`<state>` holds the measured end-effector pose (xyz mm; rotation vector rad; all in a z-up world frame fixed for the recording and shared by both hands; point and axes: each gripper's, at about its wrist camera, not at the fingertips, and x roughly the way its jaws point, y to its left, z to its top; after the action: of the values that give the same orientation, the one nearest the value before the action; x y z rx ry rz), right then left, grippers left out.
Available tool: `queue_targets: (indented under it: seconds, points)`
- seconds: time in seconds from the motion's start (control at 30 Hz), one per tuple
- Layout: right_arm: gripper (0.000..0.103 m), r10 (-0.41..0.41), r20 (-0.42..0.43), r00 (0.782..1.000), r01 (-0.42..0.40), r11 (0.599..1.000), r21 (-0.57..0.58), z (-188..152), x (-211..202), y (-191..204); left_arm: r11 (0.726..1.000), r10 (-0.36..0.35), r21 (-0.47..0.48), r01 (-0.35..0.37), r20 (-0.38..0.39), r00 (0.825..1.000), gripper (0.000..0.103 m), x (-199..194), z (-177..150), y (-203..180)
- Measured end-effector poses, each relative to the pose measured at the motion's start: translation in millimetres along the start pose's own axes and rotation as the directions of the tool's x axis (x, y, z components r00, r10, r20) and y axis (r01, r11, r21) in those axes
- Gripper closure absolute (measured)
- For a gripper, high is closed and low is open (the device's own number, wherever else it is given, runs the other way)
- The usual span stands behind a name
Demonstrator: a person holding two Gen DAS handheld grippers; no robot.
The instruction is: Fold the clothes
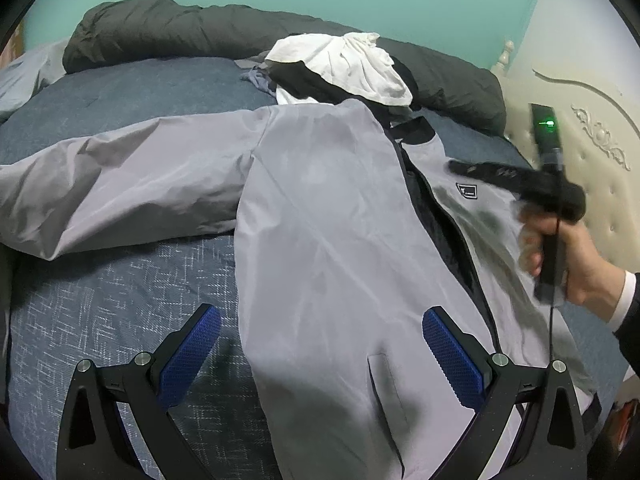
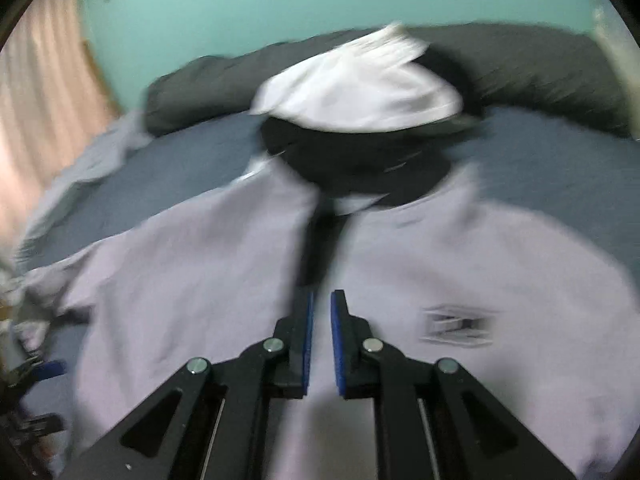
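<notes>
A bed (image 1: 120, 92) covered in a dark blue bedspread fills the frame. A light grey jacket (image 1: 328, 216) lies spread across its middle, one sleeve reaching left. At upper centre sits a pile of white and black clothes (image 1: 352, 68), and behind it a rolled dark grey duvet (image 1: 160, 28).

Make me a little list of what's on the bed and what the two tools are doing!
bed cover: dark blue, patterned nearer the camera
main garment: grey jacket, front up, zip open, one sleeve spread out to the side
pile behind it: white cloth on top of dark clothes
far edge: dark grey duvet roll
left tool: wide open above the jacket's hem, holding nothing
right tool: nearly closed, small gap, nothing between the pads, over the jacket's chest
jacket folded: not yet
</notes>
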<state>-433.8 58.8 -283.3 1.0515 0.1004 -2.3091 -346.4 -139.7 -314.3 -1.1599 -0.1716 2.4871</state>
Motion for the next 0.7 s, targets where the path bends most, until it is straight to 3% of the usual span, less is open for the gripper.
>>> queue_targets:
  seconds: [0.07, 0.23, 0.37, 0.53, 0.7]
  points:
    - [0.093, -0.046, -0.071, 0.996, 0.048, 0.999, 0.018, -5, 6, -12, 1.000, 0.001, 0.002, -0.001, -0.006, 1.000, 0.000, 1, 0, -1]
    - [0.093, -0.057, -0.238, 0.970, 0.056, 0.998, -0.011, -33, 41, -6, 1.000, 0.001, 0.006, -0.001, 0.000, 1.000, 0.000, 1, 1, -4]
    - [0.090, -0.042, -0.212, 0.976, 0.046, 0.999, 0.013, -39, 43, -1, 1.000, 0.007, 0.011, -0.007, -0.008, 1.000, 0.000, 4, 0, -4]
    - [0.090, 0.089, -0.211, 0.973, -0.086, 0.996, 0.023, -39, 24, -4, 1.000, 0.006, 0.011, -0.006, -0.010, 1.000, 0.000, 5, 1, -5]
    - [0.090, 0.054, -0.085, 0.995, -0.050, 0.997, 0.056, -35, -18, -26, 1.000, 0.004, 0.013, -0.004, -0.006, 1.000, 0.000, 3, -1, -6]
